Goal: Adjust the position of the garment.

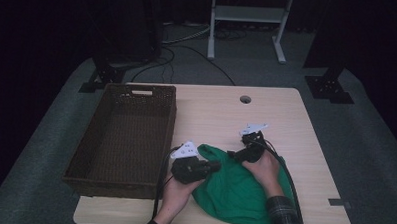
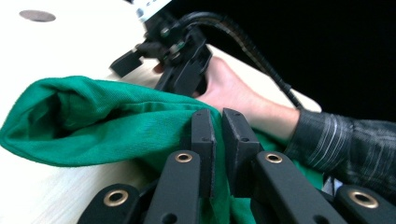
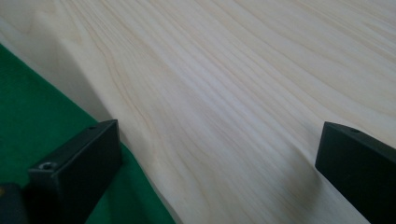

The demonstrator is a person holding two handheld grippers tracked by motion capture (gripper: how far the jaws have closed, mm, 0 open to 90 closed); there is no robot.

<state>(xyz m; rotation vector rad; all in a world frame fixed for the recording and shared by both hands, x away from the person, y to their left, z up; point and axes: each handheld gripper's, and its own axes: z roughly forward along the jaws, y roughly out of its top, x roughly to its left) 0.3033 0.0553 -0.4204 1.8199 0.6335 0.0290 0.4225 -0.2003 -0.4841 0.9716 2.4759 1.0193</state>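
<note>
A green cloth [image 1: 233, 193] lies crumpled on the front part of the light wooden table [image 1: 211, 112]. My left gripper [image 1: 215, 165] points right at the cloth's left edge. In the left gripper view its jaws [image 2: 217, 135] are shut on a raised fold of the green cloth [image 2: 93, 116]. My right gripper [image 1: 237, 152] rests at the cloth's far edge, pointing left, held by a hand in a plaid sleeve. Its jaws [image 3: 219, 135] stand wide open over bare table [image 3: 233, 70], and the green cloth [image 3: 28, 116] lies under the left jaw. The right gripper [image 2: 180, 51] also appears beyond the fold.
A dark brown wicker basket [image 1: 114, 186] stands empty on the table's left half, close to my left hand. A round cable hole [image 1: 245, 99] sits near the far edge. Beyond the table are grey carpet, cables and a white frame.
</note>
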